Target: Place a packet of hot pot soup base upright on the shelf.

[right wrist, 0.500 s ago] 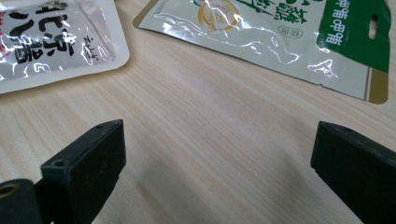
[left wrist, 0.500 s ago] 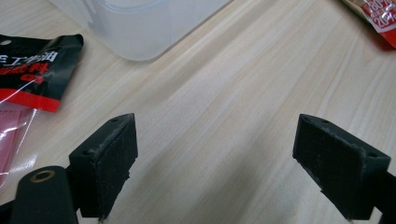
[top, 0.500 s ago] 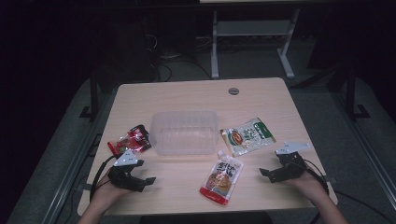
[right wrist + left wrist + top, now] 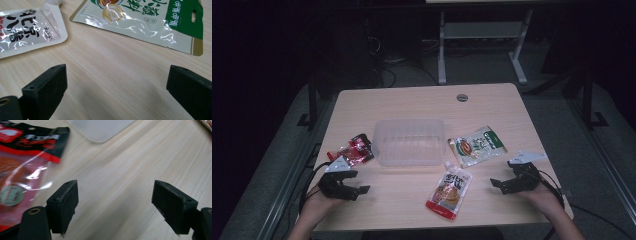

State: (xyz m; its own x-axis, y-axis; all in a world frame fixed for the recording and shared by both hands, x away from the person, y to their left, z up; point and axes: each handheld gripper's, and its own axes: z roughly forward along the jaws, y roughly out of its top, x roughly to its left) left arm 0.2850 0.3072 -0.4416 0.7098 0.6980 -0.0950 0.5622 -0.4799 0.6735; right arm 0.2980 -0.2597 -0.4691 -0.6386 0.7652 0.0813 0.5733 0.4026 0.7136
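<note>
High view, nearest edge first: left gripper [image 4: 357, 191] and right gripper [image 4: 501, 184], each in a hand low over the pale wood-grain table [image 4: 412, 100], both released, jaws spread wide with bare tabletop between them. Matte black, blocky, wedge-shaped pads [image 4: 65, 202] in the left gripper view, dusty at the edges.

Just beyond the left gripper, a glossy red and black snack packet [image 4: 354, 150], flat, crinkled, clear window on its face, long axis slanting from the near left up toward the tub.

Between the two grippers, a white spouted pouch [image 4: 450, 189], shiny film, black lettering, red band at the near end; long axis nearly front to back, spout pointing away toward the tub.

Ahead of the right gripper, a flat cream and green foil bag [image 4: 477, 145], roughly rectangular, lying askew.

Farther, at the table's middle, a translucent plastic tub [image 4: 409, 141], rectangular with rounded corners, open top.

Farthest, a small round grey grommet [image 4: 462, 97] near the far edge.
</note>
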